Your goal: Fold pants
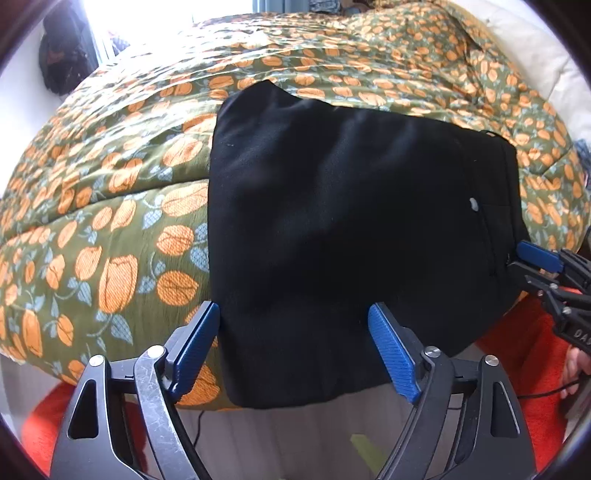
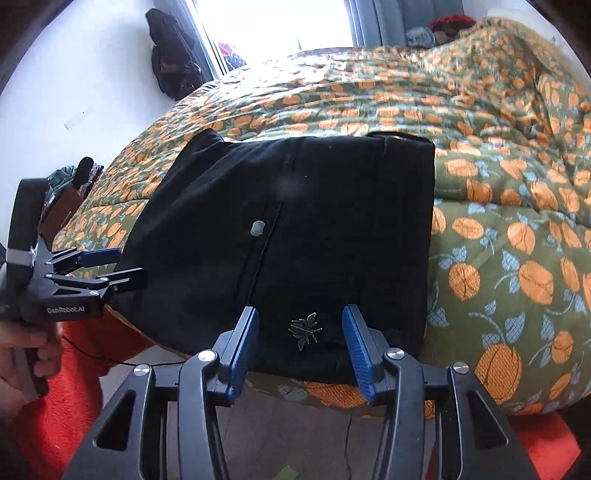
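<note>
The black pants (image 1: 340,229) lie folded into a compact rectangle on the bed's near edge, their front edge hanging slightly over it; they also show in the right wrist view (image 2: 295,236), with a grey button (image 2: 257,228) and a small metal insect emblem (image 2: 304,329). My left gripper (image 1: 295,328) is open, its blue pads straddling the near left corner of the pants. My right gripper (image 2: 300,332) is open at the pants' near edge, around the emblem. Each gripper shows in the other's view, the right (image 1: 532,262) and the left (image 2: 110,266).
A green quilt with orange fruit print (image 1: 110,206) covers the bed (image 2: 517,229). An orange-red rug (image 2: 74,387) and pale floor lie below the bed edge. A bright window (image 2: 273,22) and a dark bag (image 2: 170,55) stand at the far wall.
</note>
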The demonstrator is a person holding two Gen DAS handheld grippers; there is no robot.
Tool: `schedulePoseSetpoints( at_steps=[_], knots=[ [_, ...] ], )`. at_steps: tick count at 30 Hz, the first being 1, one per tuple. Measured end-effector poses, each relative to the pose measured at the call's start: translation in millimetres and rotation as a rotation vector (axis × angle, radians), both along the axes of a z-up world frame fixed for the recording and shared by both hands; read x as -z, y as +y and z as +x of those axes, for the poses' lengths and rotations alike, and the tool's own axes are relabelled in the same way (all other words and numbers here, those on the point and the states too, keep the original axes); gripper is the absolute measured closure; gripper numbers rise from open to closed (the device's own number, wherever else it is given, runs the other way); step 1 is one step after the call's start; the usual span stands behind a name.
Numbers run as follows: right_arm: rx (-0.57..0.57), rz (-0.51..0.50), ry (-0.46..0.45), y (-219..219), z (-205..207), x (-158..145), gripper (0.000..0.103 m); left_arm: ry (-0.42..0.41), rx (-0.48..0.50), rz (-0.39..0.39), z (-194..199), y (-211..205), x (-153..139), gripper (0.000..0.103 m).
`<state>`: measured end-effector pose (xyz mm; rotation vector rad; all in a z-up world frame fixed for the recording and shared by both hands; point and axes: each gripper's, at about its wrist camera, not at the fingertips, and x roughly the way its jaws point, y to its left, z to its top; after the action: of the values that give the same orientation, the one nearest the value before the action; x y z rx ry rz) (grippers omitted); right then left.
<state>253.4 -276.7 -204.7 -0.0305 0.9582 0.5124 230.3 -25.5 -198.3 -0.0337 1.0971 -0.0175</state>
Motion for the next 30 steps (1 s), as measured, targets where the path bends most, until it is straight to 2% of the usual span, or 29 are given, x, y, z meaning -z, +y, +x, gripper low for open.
schedulePoseSetpoints(
  at_steps=[3,6,14,19,26,30],
  knots=[
    [-0.023,-0.035,-0.026,8.9,-1.9,5.1,0.046,0.010,-0.004,-0.017,-0.7,2.2,4.9,0.015],
    [-0.014,-0.019,-0.033,11.1,-1.6,12.1,0.042,0.011,-0.005,-0.017,-0.6,2.6,10.2,0.013],
    [0.006,0.036,-0.011,4.2,1.0,16.6,0.042,0.008,-0.011,-0.035,-1.5,6.0,20.5,0.007],
    [0.004,0.034,-0.012,5.4,1.6,17.8,0.042,0.002,0.000,-0.011,-2.3,2.0,20.4,0.007],
    [-0.003,0.033,-0.016,4.8,1.4,19.2,0.041,0.002,-0.011,-0.022,-1.7,3.1,22.9,0.007],
    [-0.014,0.020,-0.021,9.4,0.6,19.8,0.036,0.006,-0.013,-0.027,-1.1,4.3,23.6,0.006]
  ],
)
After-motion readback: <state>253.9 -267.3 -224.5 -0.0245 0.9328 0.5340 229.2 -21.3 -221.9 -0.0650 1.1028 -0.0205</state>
